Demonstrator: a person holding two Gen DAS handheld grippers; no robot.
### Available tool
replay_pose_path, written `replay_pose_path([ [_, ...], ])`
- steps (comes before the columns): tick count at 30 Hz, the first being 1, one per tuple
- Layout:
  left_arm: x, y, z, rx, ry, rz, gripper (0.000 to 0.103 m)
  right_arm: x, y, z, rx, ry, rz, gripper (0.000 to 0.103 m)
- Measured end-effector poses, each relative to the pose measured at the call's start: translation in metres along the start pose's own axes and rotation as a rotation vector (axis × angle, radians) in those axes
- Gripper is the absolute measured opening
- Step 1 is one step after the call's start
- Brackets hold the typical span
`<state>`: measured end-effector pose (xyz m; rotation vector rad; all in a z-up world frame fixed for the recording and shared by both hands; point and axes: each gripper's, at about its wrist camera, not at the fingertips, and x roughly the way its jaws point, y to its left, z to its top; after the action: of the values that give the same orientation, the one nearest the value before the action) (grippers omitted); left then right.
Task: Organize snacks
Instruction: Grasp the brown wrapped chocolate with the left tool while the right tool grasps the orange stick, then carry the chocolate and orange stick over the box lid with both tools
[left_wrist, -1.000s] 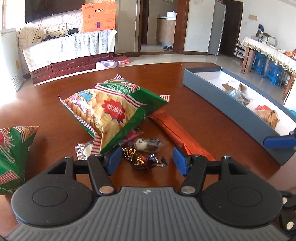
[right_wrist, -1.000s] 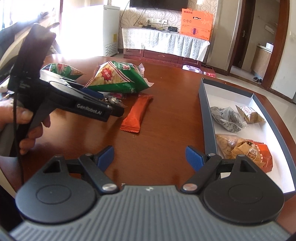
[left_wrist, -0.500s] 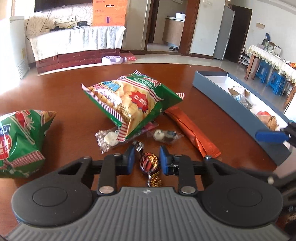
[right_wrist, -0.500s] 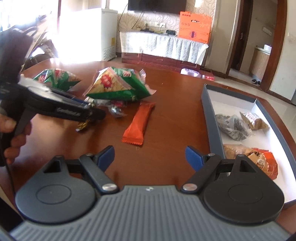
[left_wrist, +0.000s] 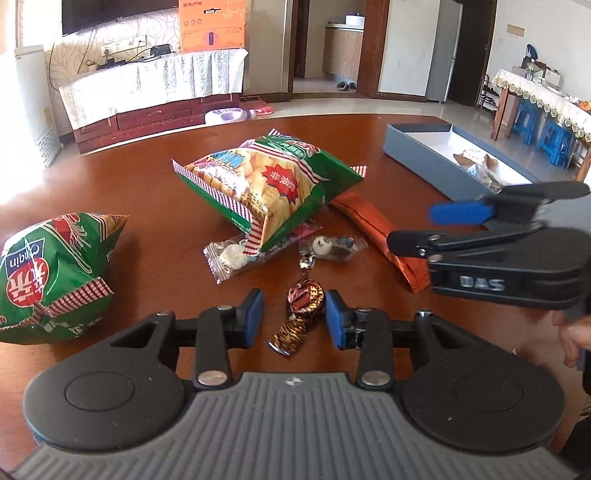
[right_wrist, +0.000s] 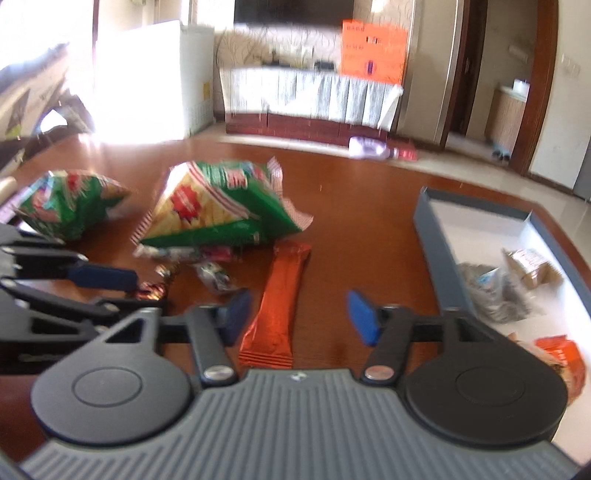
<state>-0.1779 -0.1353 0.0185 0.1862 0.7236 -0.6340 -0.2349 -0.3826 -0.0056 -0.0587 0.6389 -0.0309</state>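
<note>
Since a second ago the left tool (left_wrist: 294, 318) has been drawn back from the cluster of small sweets, and the twist-wrapped foil candy in dark brown and gold (left_wrist: 304, 298) has come with it; half a second ago its blue pads were pinched on the candy, whereas now the jaws are opening and stand narrow, the right pad at the wrapper, the left pad apart from it. Whether the candy hangs from the tool or lies on the polished brown bench (left_wrist: 110, 177) cannot be told; the grip is judged loosened, perhaps to be retaken. The right tool (right_wrist: 295, 314), wide open a second ago, has been brought across from beside the grey shallow box (right_wrist: 428, 236) to the long orange foil snack bar (right_wrist: 282, 295); its jaws are closing, the bar's near end between the pads but not yet pressed; this is judged the start of the next pick for the box. The bar's long axis runs away from the right tool, leaning slightly right, its crimped end nearest; the candy's axis runs toward the left tool, one twisted tail pointing at the camera.
</note>
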Motion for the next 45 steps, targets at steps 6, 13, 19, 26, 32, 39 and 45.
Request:
replay_pose_path([
  [6, 0.002, -0.003, 0.002, 0.023, 0.001, 0.007, 0.042, 0.017, 0.0, 0.005, 0.035, 0.036, 0.023, 0.047],
  [13, 0.004, -0.003, 0.002, 0.022, -0.006, -0.009, 0.042, 0.016, -0.001, 0.007, 0.03, 0.054, 0.116, 0.026],
  [19, 0.003, -0.01, -0.002, 0.04, -0.015, -0.035, 0.03, -0.011, -0.005, -0.01, 0.027, 0.085, 0.145, 0.026],
  [26, 0.0, -0.018, -0.008, 0.047, -0.023, -0.013, 0.029, -0.042, -0.01, -0.034, 0.018, 0.099, 0.125, 0.026],
  [32, 0.002, -0.022, -0.007, 0.047, -0.026, -0.001, 0.034, -0.049, -0.01, -0.043, 0.027, 0.075, 0.096, 0.039],
  [39, 0.004, -0.019, -0.005, 0.052, -0.027, -0.014, 0.034, -0.035, 0.001, -0.033, -0.009, 0.068, 0.093, 0.045],
  [45, 0.003, -0.021, -0.006, 0.046, -0.023, -0.005, 0.027, -0.042, 0.0, -0.034, -0.009, 0.077, 0.119, 0.024],
])
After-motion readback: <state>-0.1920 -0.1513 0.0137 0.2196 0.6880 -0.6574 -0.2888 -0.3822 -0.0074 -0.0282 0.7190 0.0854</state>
